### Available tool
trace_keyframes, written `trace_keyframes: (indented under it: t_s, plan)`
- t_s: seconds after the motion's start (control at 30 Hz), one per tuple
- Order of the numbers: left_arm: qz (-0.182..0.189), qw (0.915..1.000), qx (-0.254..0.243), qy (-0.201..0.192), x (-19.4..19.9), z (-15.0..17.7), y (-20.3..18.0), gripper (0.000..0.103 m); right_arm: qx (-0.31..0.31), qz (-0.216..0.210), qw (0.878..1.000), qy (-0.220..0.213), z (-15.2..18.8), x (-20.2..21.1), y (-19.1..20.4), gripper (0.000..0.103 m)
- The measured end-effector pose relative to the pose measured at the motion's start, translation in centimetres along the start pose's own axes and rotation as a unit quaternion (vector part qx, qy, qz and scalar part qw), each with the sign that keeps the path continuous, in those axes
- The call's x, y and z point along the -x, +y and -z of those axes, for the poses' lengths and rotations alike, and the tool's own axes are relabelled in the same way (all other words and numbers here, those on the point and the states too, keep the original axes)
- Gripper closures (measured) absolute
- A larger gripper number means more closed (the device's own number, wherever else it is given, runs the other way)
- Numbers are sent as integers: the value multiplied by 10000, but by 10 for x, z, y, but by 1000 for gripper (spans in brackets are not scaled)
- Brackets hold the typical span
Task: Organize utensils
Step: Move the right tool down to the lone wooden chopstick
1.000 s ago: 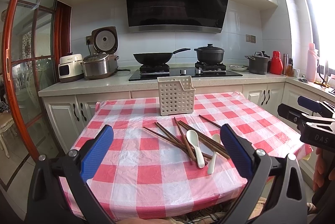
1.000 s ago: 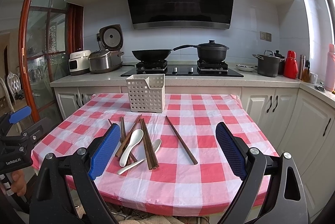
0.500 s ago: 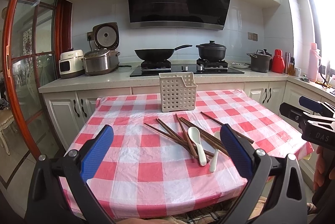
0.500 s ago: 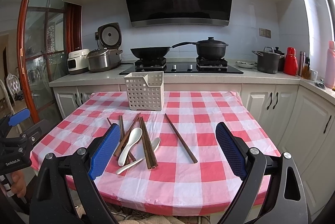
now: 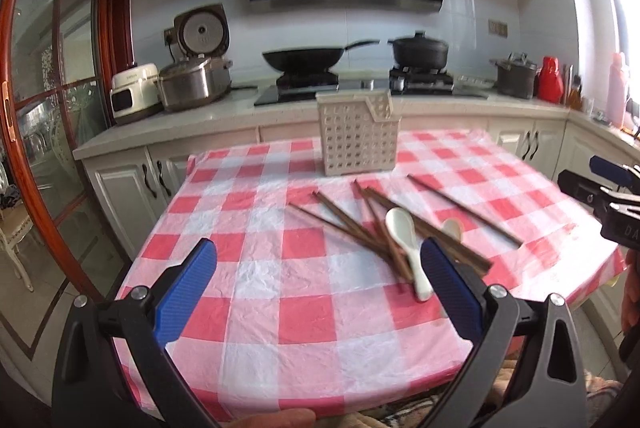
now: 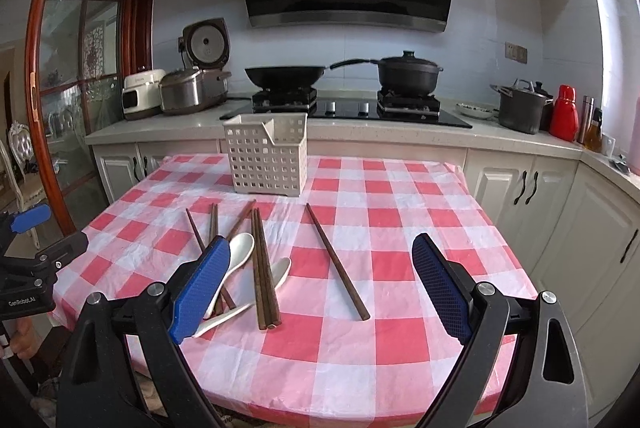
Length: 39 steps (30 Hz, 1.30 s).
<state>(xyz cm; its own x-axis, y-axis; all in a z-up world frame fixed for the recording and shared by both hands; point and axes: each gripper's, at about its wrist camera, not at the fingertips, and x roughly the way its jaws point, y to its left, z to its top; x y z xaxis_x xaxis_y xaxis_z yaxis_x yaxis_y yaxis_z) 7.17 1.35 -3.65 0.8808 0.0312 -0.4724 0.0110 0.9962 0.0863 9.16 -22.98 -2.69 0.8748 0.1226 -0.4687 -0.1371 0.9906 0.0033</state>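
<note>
Several brown chopsticks (image 6: 262,264) and two white spoons (image 6: 238,254) lie in a loose pile on the red-and-white checked table (image 6: 400,252). One chopstick (image 6: 336,262) lies apart to the right. A white perforated basket (image 6: 266,160) stands upright behind them. The pile (image 5: 360,228), a spoon (image 5: 404,240) and the basket (image 5: 358,138) also show in the left wrist view. My left gripper (image 5: 316,292) is open and empty above the table's near left part. My right gripper (image 6: 320,290) is open and empty above the near edge, close to the single chopstick.
Behind the table runs a counter (image 6: 400,136) with a stove, a wok (image 6: 284,74), a black pot (image 6: 408,72) and rice cookers (image 6: 192,88). A glass door with a red frame (image 6: 44,68) stands on the left. White cabinets (image 6: 580,228) stand on the right.
Both grippers have moved forward toward the table. The left view has tilted down and swung left, so the utensils sit nearer its right finger. Nothing on the table has moved.
</note>
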Motion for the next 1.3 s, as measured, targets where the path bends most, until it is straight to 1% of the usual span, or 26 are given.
trace_keyframes:
  t_s: [0.1, 0.17, 0.23, 0.3, 0.37, 0.4, 0.47, 0.57, 0.7, 0.8, 0.9, 1.0, 1.07, 1.13, 1.2, 1.3]
  plan:
    - [-25, 9996, 106, 254, -29, 2, 9, 5, -80, -10, 9993, 376, 5, -36, -9, 16]
    - [-115, 9988, 180, 446, -50, 4, 15, 5, -153, -39, 9979, 635, 9, -58, -14, 16]
    - [-52, 9971, 285, 697, -69, 5, 21, 5, -254, -70, 9964, 809, 11, -77, -19, 16]
    - [131, 9944, 390, 973, -86, 8, 25, 5, -308, -103, 9951, 929, 12, -91, -21, 16]
    - [188, 9909, 553, 1214, -104, 11, 30, 5, -321, -133, 9944, 999, 10, -103, -21, 16]
    - [175, 9880, 634, 1395, -116, 13, 32, 5, -296, -142, 9941, 1033, 8, -108, -21, 16]
    - [154, 9835, 763, 1633, -133, 13, 36, 5, -191, -180, 9933, 1128, 2, -121, -20, 16]
    - [-4, 9802, 994, 1711, -150, 9, 39, 5, -9, -369, 9908, 1301, -6, -143, -16, 17]
    - [-102, 9762, 1162, 1826, -177, -1, 37, 5, 190, -513, 9852, 1625, -14, -178, -11, 32]
    - [-143, 9715, 1255, 2004, -199, -9, 34, 5, 271, -627, 9789, 1927, -17, -205, -6, 47]
    - [-173, 9683, 1393, 2065, -214, -15, 32, 5, 388, -678, 9747, 2094, -22, -224, -2, 56]
    - [-250, 9676, 1371, 2105, -226, -20, 28, 5, 461, -765, 9713, 2204, -30, -240, 0, 63]
    - [-242, 9661, 1388, 2163, -233, -23, 26, 9, 507, -824, 9683, 2302, -33, -250, 2, 66]
    - [-209, 9631, 1449, 2257, -240, -23, 27, 17, 611, -838, 9655, 2390, -34, -259, 5, 70]
    - [-204, 9609, 1510, 2310, -245, -22, 29, 21, 699, -855, 9634, 2444, -34, -265, 8, 76]
    - [-233, 9583, 1627, 2337, -251, -21, 37, 27, 796, -830, 9611, 2510, -33, -272, 8, 79]
